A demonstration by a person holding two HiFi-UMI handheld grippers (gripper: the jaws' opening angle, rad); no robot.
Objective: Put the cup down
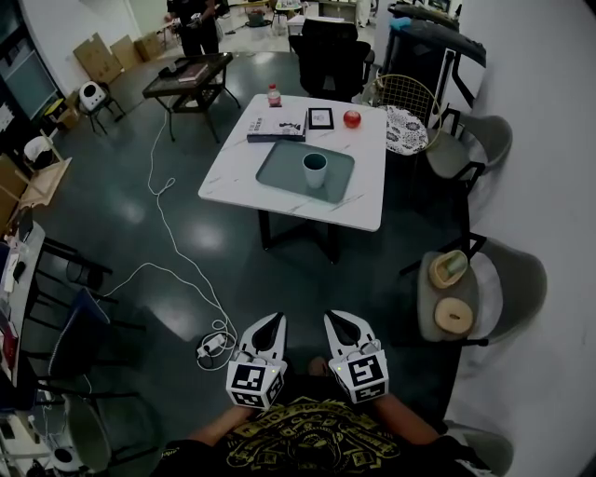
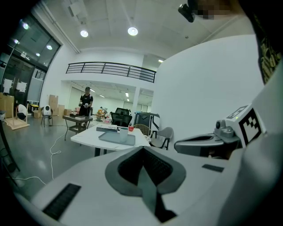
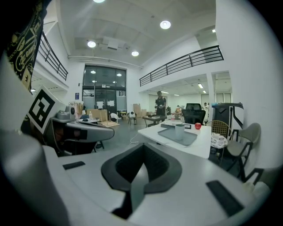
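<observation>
A pale cup [image 1: 315,170] stands upright on a grey tray [image 1: 281,169] on the white table [image 1: 240,175], well away from me. It also shows small in the left gripper view, cup [image 2: 124,133], and in the right gripper view, cup [image 3: 179,131]. Both grippers hang close to my body, far short of the table. My left gripper [image 1: 273,324] is shut with nothing in it, its jaws meeting in a point. My right gripper [image 1: 337,322] is shut and empty too. Each gripper sees the other beside it.
A red apple [image 1: 352,118], a framed picture [image 1: 320,117], a book [image 1: 277,129] and a bottle [image 1: 274,95] share the table. Chairs [image 1: 484,289] stand at the right, one with wooden pieces on it. A white cable [image 1: 177,252] runs over the dark floor. A person [image 1: 197,23] stands beyond a dark side table.
</observation>
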